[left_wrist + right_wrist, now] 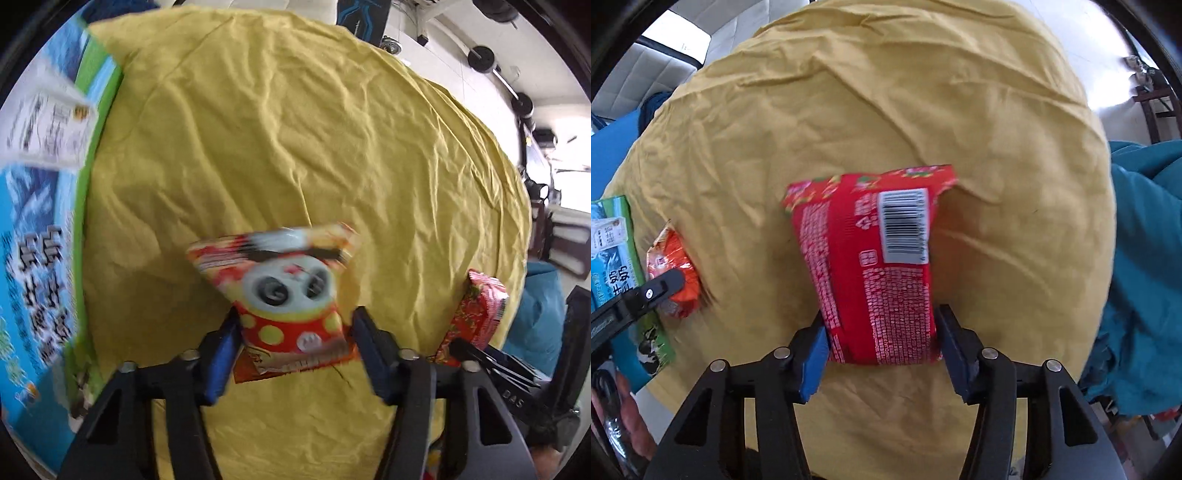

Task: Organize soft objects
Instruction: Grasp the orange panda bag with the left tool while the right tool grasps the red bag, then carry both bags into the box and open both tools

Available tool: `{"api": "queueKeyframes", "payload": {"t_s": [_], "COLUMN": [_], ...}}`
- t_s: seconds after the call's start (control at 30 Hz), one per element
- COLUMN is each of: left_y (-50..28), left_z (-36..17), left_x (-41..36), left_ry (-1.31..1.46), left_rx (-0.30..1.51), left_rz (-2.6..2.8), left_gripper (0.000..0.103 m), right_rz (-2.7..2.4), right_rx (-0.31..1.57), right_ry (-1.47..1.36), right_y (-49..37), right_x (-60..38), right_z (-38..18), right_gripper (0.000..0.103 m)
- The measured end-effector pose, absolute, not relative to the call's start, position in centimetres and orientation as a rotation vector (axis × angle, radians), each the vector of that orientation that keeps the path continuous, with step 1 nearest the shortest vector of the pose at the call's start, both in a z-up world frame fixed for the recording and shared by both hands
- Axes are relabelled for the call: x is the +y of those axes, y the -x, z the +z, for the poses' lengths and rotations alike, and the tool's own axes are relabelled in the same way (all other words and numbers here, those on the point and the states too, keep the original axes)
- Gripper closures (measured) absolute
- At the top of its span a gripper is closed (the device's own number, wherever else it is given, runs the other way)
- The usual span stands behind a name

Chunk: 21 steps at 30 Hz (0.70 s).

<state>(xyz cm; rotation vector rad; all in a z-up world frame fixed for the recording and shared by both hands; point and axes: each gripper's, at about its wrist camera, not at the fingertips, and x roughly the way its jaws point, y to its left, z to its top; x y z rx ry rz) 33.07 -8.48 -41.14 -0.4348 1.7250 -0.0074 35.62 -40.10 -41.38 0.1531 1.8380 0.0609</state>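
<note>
Packets (291,299) (875,266) in both grippers (293,328) (882,332)

the letters "das" (514,398) stand on the black tool at the right edge. the milk carton (613,258) bears chinese "牛奶". the red packet (879,266) carries a barcode (905,225); its fine print is illegible.

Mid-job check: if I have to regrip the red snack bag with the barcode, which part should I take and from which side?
Take the red snack bag at its near end, across its width, coming in along its length over the yellow cloth. That is how the right hand-held gripper has it now: fingers on both side edges, the puffy bag narrow enough to fit between them. The far crimped seam looks flatter and likelier to slip.
</note>
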Motion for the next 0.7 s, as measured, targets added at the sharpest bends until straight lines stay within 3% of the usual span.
{"api": "queueKeyframes", "payload": {"t_s": [0.37, 0.7], "left_y": [-33.8, -30.4], "left_z": [-40.8, -34.7], "left_x": [-10.7, -12.7], "left_ry": [0.215, 0.004], "left_rx": [1.675, 1.501], "left_rz": [-0.04, -0.107], "left_gripper": [0.065, 0.065], "right_rz": [-0.038, -0.007], "right_rx": [1.747, 1.645], "right_ry": [-0.145, -0.257], "right_y": [-34.3, -29.9], "right_x": [-39.5, -39.0], "right_z": [-40.6, -34.9], "right_gripper": [0.053, 0.056]}}
